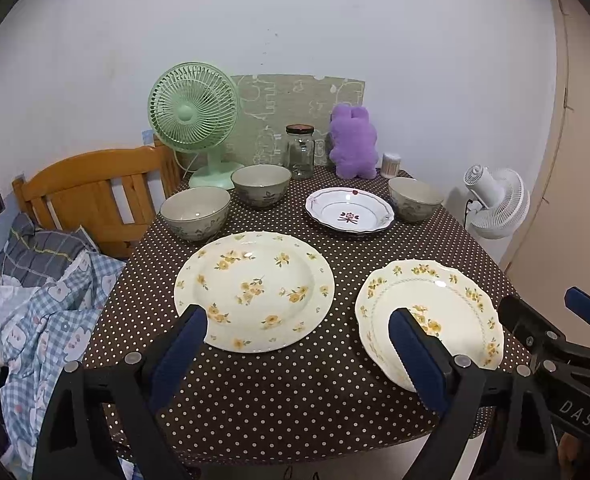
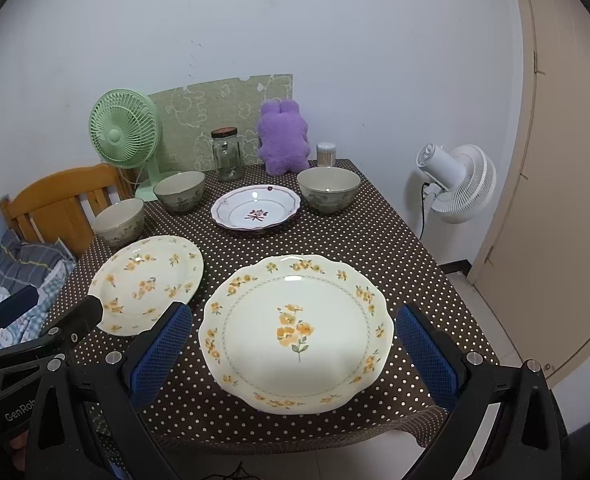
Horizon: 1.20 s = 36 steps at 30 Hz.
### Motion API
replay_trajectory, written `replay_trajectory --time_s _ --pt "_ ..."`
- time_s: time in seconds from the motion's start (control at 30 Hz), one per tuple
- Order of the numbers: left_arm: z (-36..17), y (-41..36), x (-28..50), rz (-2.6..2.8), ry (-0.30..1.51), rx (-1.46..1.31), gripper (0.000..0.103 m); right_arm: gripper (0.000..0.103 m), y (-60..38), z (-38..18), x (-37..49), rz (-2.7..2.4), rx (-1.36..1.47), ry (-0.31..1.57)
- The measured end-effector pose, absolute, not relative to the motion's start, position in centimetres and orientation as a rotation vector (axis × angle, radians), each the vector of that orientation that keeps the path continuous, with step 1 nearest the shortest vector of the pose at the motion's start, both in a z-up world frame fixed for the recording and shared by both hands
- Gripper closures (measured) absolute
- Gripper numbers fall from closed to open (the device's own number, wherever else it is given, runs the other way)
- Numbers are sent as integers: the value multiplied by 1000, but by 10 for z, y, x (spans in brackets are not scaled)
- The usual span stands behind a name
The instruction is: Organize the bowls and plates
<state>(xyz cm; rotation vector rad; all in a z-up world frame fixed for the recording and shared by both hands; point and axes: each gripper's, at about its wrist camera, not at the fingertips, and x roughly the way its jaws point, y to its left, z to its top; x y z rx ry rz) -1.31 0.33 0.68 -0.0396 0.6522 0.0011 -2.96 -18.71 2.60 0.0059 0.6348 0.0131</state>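
Two cream plates with yellow flowers lie at the table's front: a round one (image 1: 255,290) (image 2: 147,282) on the left and a scalloped one (image 1: 431,312) (image 2: 295,332) on the right. A white plate with a red motif (image 1: 349,210) (image 2: 255,208) tops a small stack at the middle back. Three grey-green bowls stand upright: left (image 1: 195,210) (image 2: 119,222), back middle (image 1: 261,184) (image 2: 179,190), back right (image 1: 415,198) (image 2: 329,188). My left gripper (image 1: 299,328) is open and empty over the front edge. My right gripper (image 2: 295,324) is open, its fingers either side of the scalloped plate.
A green fan (image 1: 193,108), a glass jar (image 1: 300,152), a purple plush toy (image 1: 353,142) and a toothpick holder (image 1: 391,164) line the back of the dotted tablecloth (image 1: 295,392). A wooden chair (image 1: 91,192) and bedding (image 1: 43,280) lie left. A white fan (image 2: 455,180) stands right.
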Motion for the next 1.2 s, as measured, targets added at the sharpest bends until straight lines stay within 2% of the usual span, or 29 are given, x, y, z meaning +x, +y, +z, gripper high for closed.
replay_trajectory --time_s 1.2 --pt "7 3 -11 3 648 -39 11 0 -188 24 -26 12 7 642"
